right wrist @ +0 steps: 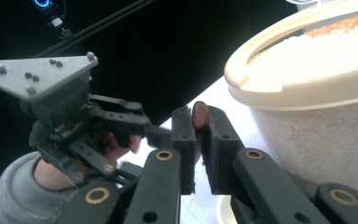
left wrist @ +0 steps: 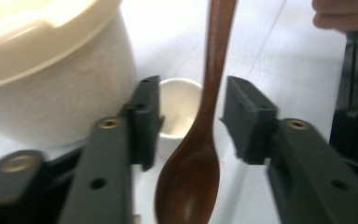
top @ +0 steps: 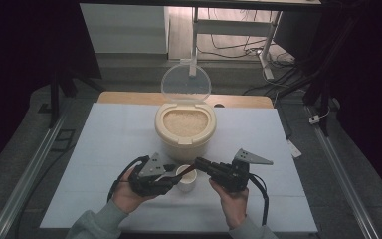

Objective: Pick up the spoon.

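Note:
A brown wooden spoon (left wrist: 200, 140) lies level just above the table between my two grippers. My right gripper (right wrist: 199, 119) is shut on the tip of the spoon's handle (right wrist: 200, 114). My left gripper (left wrist: 192, 100) is open, its jaws standing on either side of the spoon's neck without touching it, and the bowl points back toward its camera. In the high view the left gripper (top: 171, 174) and right gripper (top: 199, 163) face each other over a small white cup (top: 185, 178). Behind the cup stands a cream container (top: 185, 139) full of rice (top: 185, 122).
The container's clear lid (top: 185, 82) stands open at the back. The container wall (left wrist: 51, 93) is close on the left gripper's left side and close to the right gripper (right wrist: 317, 135). White table cover (top: 104, 149) extends to both sides. The left gripper's grey plate (right wrist: 37, 74) faces the right camera.

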A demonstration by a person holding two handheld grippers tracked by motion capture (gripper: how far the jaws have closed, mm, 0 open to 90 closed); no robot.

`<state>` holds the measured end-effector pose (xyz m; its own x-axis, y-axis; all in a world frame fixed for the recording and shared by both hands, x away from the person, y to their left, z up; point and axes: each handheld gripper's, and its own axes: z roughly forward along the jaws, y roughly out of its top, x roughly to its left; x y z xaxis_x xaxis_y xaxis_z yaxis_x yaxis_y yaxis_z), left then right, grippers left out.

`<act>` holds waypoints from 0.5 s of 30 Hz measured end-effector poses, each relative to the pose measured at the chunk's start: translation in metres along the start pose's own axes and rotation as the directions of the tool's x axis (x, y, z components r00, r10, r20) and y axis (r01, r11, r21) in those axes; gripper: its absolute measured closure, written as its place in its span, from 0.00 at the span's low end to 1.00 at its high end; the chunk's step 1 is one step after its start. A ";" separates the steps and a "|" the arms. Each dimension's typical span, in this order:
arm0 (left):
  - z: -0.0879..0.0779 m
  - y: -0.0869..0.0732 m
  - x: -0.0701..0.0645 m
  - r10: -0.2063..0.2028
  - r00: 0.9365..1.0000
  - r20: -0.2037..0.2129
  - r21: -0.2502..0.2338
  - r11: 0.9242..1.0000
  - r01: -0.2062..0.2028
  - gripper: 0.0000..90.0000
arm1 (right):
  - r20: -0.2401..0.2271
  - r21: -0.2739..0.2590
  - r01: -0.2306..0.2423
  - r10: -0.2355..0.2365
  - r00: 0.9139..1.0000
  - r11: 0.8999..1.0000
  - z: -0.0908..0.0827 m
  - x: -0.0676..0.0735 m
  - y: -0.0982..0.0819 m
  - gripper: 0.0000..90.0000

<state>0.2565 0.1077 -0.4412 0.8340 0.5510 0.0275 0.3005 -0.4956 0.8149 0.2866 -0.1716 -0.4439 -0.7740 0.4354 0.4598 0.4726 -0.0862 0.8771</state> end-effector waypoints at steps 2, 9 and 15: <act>-0.005 -0.006 0.004 -0.030 1.000 0.000 -0.004 1.000 0.030 0.53 | -0.001 0.003 0.005 -0.005 1.000 1.000 0.000 -0.001 0.000 0.92; -0.019 -0.033 0.010 -0.083 0.996 -0.041 -0.006 0.997 0.082 0.43 | -0.003 -0.002 0.032 -0.032 0.999 0.999 -0.004 -0.002 0.004 0.92; -0.033 -0.061 0.024 -0.153 0.986 -0.072 -0.032 0.988 0.151 0.39 | 0.009 -0.021 0.051 -0.051 0.999 0.998 -0.011 -0.003 0.009 0.92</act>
<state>0.2425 0.1730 -0.4707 0.7424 0.6676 -0.0560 0.4081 -0.3844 0.8281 0.2884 -0.1840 -0.4354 -0.7933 0.4470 0.4133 0.4236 -0.0822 0.9021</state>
